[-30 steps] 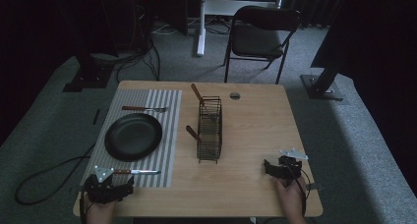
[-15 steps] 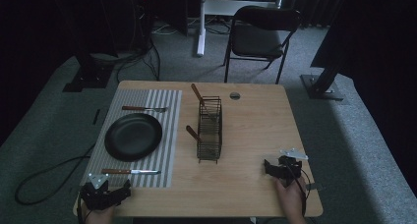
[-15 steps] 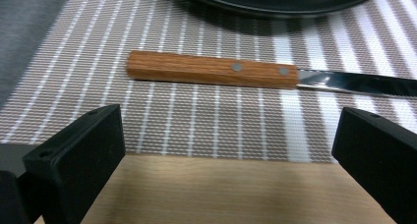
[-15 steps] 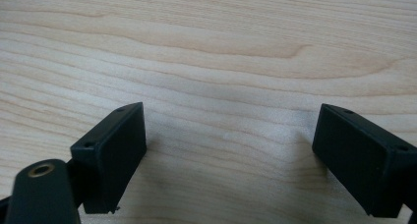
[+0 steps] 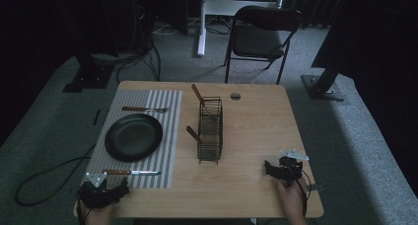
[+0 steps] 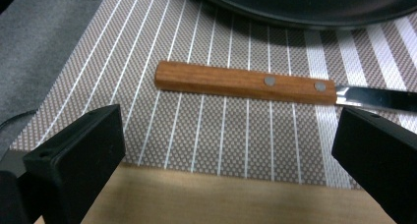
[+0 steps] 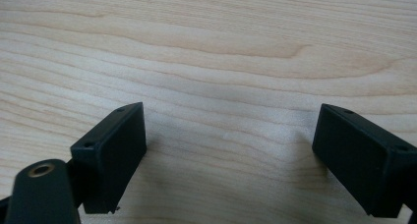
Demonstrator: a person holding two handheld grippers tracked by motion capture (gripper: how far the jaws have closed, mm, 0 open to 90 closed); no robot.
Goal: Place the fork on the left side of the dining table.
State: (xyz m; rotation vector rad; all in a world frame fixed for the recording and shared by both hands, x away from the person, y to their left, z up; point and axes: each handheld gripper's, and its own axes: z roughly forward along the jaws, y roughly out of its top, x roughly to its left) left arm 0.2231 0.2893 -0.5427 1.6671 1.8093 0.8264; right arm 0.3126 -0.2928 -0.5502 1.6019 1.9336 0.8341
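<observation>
The knife with the brown wooden handle and shiny metal blade [image 6: 246, 81] lies flat on the striped brown and white woven placemat [image 6: 206, 135], just in front of the left gripper [image 6: 226, 150], at about twelve o'clock from it. Its long side runs across the gripper from nine o'clock to three o'clock, with the handle end at nine and the blade going off toward three. The left gripper is wide open and holds nothing; its two black jaws stand far apart, one on each side, and do not touch the knife. Just past the knife sits the round black plate [image 6: 305, 8]. In the high view the left gripper [image 5: 101, 193] is at the near left corner of the light wooden table [image 5: 256, 131], close to the knife [image 5: 130, 172]. The right gripper [image 5: 281, 168] is well apart at the near right side, so the left one is much nearer. The right gripper [image 7: 228, 150] is wide open too, over bare wood; it may be resting on the table, but that is hard to tell.
</observation>
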